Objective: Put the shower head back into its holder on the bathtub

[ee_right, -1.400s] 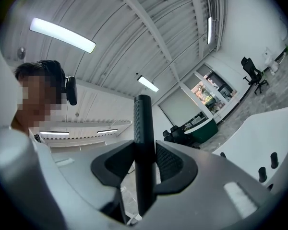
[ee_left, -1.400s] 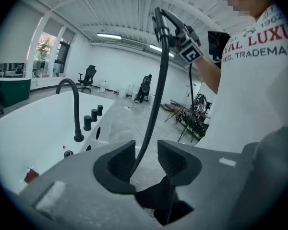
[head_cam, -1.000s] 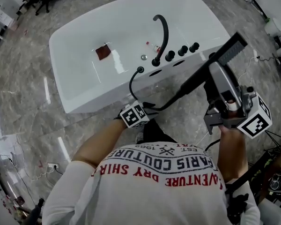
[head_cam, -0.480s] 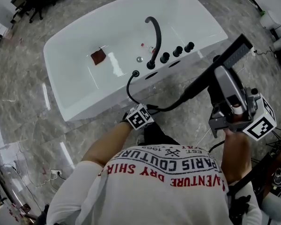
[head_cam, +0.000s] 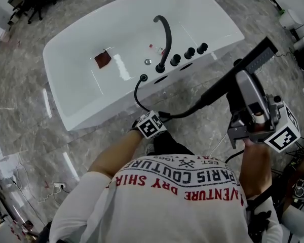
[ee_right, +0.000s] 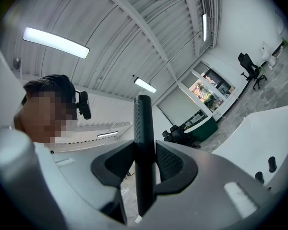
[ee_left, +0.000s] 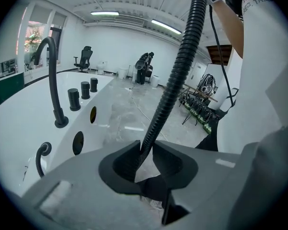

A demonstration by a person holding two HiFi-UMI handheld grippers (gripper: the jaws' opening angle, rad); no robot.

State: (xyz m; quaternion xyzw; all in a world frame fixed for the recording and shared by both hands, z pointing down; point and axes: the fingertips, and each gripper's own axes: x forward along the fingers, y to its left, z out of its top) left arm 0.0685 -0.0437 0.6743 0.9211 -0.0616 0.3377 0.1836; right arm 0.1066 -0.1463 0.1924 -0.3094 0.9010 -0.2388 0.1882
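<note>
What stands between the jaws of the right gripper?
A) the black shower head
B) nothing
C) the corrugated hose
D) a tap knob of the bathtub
A: in the right gripper view, the jaws of the right gripper press on the black shower head from both sides.

one white bathtub [head_cam: 91, 110]. on the bathtub's rim stand one curved spout [head_cam: 168, 37], three black knobs [head_cam: 189, 52], two oval holes [head_cam: 161, 79]. inside the bathtub lie one red square [head_cam: 102, 59], one drain [head_cam: 148, 62]. beside the bathtub: one shower head [head_cam: 249, 64], one hose [ee_left: 182, 66].
</note>
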